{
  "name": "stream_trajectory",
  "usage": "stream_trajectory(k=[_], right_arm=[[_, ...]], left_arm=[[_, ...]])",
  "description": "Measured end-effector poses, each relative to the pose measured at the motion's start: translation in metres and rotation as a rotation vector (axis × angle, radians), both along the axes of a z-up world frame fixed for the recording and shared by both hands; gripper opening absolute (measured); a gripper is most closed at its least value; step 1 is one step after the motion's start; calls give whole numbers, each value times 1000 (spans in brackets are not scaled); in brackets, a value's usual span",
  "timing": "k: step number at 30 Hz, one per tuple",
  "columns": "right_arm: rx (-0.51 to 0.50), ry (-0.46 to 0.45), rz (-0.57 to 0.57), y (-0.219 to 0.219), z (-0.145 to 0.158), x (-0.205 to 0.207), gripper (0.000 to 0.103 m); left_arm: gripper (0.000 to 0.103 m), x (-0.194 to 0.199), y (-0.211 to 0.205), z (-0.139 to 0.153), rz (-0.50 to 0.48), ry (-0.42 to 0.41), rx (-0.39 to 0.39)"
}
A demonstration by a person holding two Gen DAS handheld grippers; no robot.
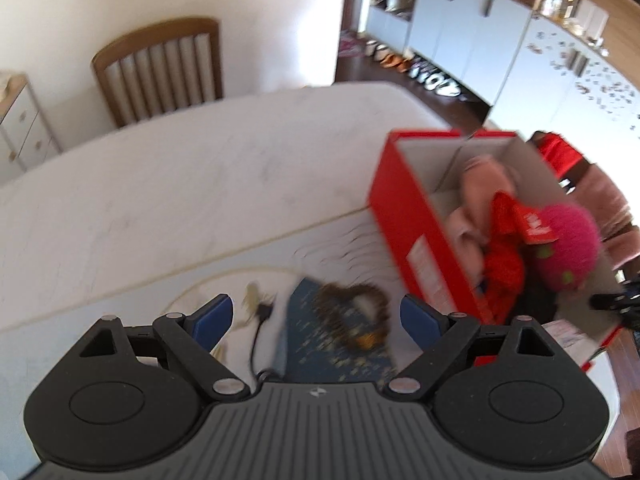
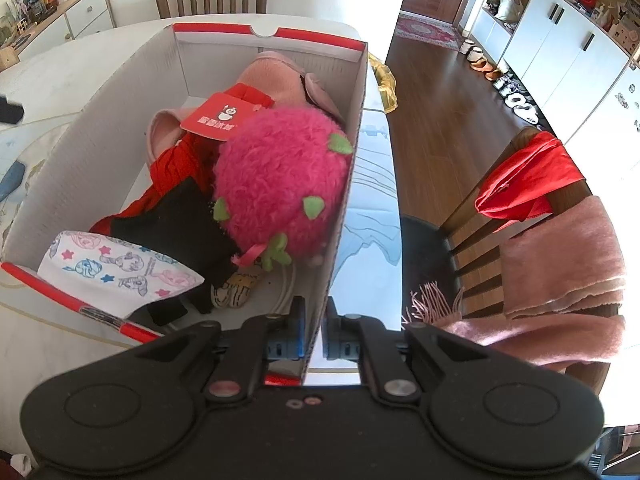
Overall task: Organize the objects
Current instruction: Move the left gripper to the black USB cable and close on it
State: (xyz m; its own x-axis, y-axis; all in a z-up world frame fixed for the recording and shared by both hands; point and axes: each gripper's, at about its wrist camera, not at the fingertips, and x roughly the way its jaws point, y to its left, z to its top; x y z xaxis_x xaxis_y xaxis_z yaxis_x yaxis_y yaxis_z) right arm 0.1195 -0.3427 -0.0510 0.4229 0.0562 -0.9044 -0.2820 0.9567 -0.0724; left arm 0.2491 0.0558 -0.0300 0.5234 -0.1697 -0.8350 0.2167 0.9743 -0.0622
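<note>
right gripper [image 2: 313,330] fingers pinch the red box [image 2: 340,216] wall to steady it, while left gripper [image 1: 316,316] fingers gape empty above the leopard scrunchie [image 1: 354,316].

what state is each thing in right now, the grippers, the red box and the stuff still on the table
left gripper: open, holding nothing
right gripper: shut on the box wall
red cardboard box: lidless, partly filled
fuzzy pink strawberry plush: inside the box, on top
pink plush toy: inside the box, at the far end
brown speckled hair band: on the table, outside the box
</note>
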Motion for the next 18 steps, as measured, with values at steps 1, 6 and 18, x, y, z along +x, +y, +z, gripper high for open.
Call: stream_trajectory(k=[1, 6, 18], right_arm=[[-1, 0, 0, 0, 0, 0, 7], [-3, 2, -2, 0, 0, 0, 8], [-5, 2, -9, 1, 0, -1, 8]], left_arm=[[91, -2, 2, -7, 9, 11, 8], [91, -10, 6, -45, 44, 86, 26], [91, -27, 2, -92, 152, 142, 97]])
